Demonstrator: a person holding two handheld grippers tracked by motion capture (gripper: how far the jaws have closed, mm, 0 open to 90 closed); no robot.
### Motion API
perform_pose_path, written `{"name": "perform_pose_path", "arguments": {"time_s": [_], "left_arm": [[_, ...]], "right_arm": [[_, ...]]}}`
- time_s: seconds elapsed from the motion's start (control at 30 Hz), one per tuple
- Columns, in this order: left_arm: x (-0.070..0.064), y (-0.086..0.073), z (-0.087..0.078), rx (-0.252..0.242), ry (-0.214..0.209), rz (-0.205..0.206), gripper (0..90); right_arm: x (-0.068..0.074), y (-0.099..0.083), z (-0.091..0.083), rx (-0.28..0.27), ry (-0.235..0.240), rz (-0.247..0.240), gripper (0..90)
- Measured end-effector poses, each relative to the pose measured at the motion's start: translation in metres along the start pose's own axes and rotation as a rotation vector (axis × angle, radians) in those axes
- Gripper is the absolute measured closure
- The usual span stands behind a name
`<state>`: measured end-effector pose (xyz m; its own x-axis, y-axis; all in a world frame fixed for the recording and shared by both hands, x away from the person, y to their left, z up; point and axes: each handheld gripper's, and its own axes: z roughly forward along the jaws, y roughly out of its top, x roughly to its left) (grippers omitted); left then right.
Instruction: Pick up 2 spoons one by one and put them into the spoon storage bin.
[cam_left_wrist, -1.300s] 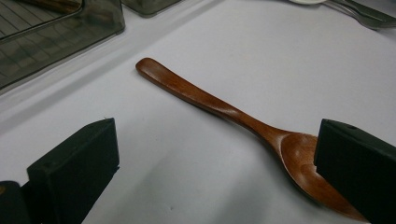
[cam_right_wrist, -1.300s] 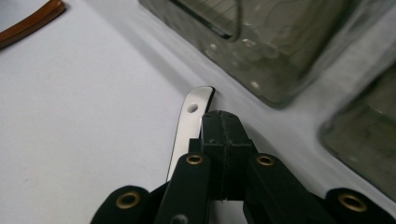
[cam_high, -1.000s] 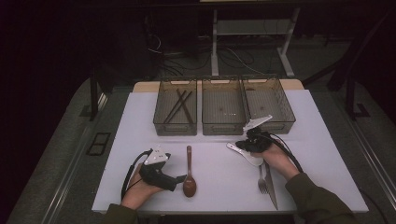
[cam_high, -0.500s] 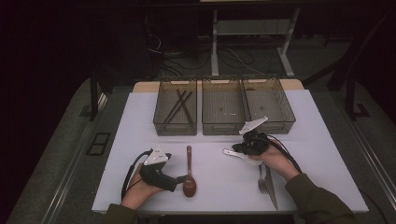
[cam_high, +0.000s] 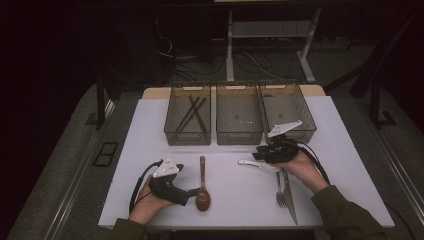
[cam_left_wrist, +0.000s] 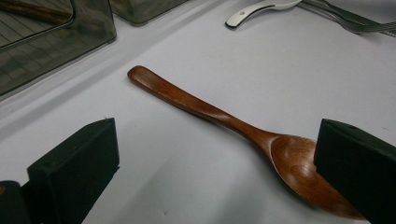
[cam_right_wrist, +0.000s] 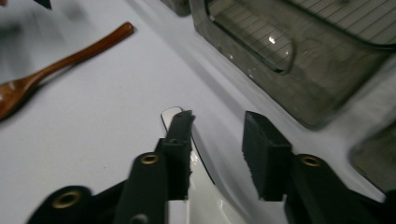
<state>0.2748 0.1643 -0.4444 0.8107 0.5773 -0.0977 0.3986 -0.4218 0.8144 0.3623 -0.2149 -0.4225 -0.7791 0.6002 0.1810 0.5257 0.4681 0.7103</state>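
Observation:
A brown wooden spoon (cam_high: 202, 184) lies on the white table, bowl toward the near edge. My left gripper (cam_high: 192, 192) rests beside that bowl. In the left gripper view it (cam_left_wrist: 217, 177) is open wide, with the wooden spoon (cam_left_wrist: 219, 119) lying across the gap and its bowl against the right-hand jaw. My right gripper (cam_high: 260, 155) hovers over the bowl end of a white spoon (cam_high: 252, 164). In the right gripper view it (cam_right_wrist: 218, 120) is open, and the white spoon (cam_right_wrist: 169, 113) lies on the table under one jaw.
Three clear bins stand in a row at the back: the left bin (cam_high: 172, 131) holds dark chopsticks (cam_high: 192, 112), then the middle bin (cam_high: 239, 135) and the right bin (cam_high: 309, 120). A fork (cam_high: 280, 192) and a knife (cam_high: 290, 197) lie near the right hand.
My right gripper has shifted slightly left along the white spoon, and the spoon has moved a little with it. The left gripper and the wooden spoon have stayed put.

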Motion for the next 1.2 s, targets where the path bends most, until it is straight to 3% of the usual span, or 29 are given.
{"name": "perform_pose_path", "arguments": {"time_s": [0.2,0.47,0.67,0.97,1.2], "left_arm": [[0.000,0.000,-0.001,-0.003,0.001,0.002,0.0],[0.000,0.000,0.000,-0.005,-0.007,-0.013,0.0],[-0.001,0.000,0.000,-0.013,-0.018,0.001,0.0],[-0.002,0.001,0.001,-0.003,-0.021,0.009,0.0],[-0.002,0.001,0.001,0.000,-0.021,0.011,0.0]], "right_arm": [[-0.005,-0.010,-0.023,-0.042,-0.011,0.023,47.2],[-0.003,-0.027,-0.036,-0.033,-0.025,0.016,43.1],[-0.002,-0.040,-0.034,0.007,-0.033,0.007,43.8],[-0.005,-0.044,-0.025,0.054,-0.036,0.003,48.8],[0.003,-0.046,-0.021,0.100,-0.051,-0.054,55.7]]}}
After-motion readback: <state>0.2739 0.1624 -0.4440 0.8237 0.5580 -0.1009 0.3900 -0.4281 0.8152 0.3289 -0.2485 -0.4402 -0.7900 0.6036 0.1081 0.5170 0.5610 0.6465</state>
